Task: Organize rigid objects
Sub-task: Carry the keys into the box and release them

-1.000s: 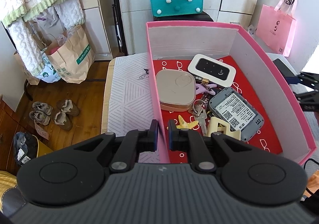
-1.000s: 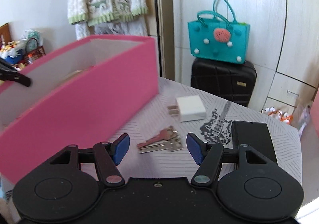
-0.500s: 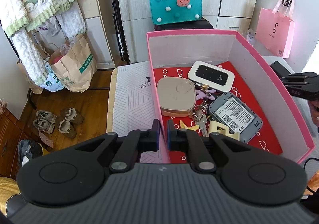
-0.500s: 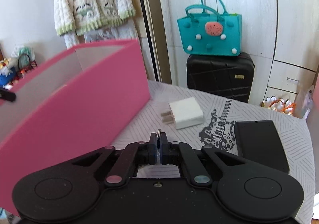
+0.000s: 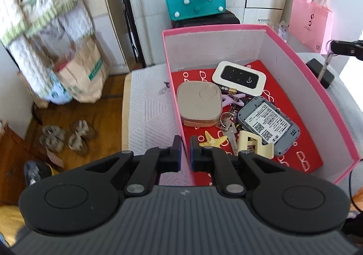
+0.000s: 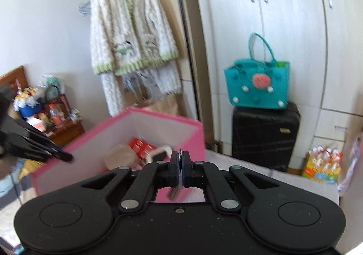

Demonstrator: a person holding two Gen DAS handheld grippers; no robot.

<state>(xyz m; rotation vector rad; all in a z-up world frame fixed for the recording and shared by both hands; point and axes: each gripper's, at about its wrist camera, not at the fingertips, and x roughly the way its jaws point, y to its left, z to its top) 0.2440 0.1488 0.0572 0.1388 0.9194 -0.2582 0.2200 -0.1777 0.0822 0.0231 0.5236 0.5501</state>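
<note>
The right gripper (image 6: pixel 180 168) has its pads pressed onto a bunch of keys (image 6: pixel 174 192), which hangs beneath the fingers, above the table. At ten o'clock from it sits the pink box (image 6: pixel 195 134). The left gripper (image 5: pixel 185 156) pinches the box's near-left wall (image 5: pixel 179 119). Inside, at one o'clock, lie a beige case (image 5: pixel 199 103), a white router (image 5: pixel 239 77) and a grey router (image 5: pixel 268 122)

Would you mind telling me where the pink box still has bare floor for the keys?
Bare red lining lies along the pink box's right wall, beside the white router and past the grey router. The middle is crowded: beige case, clip, keys.
</note>
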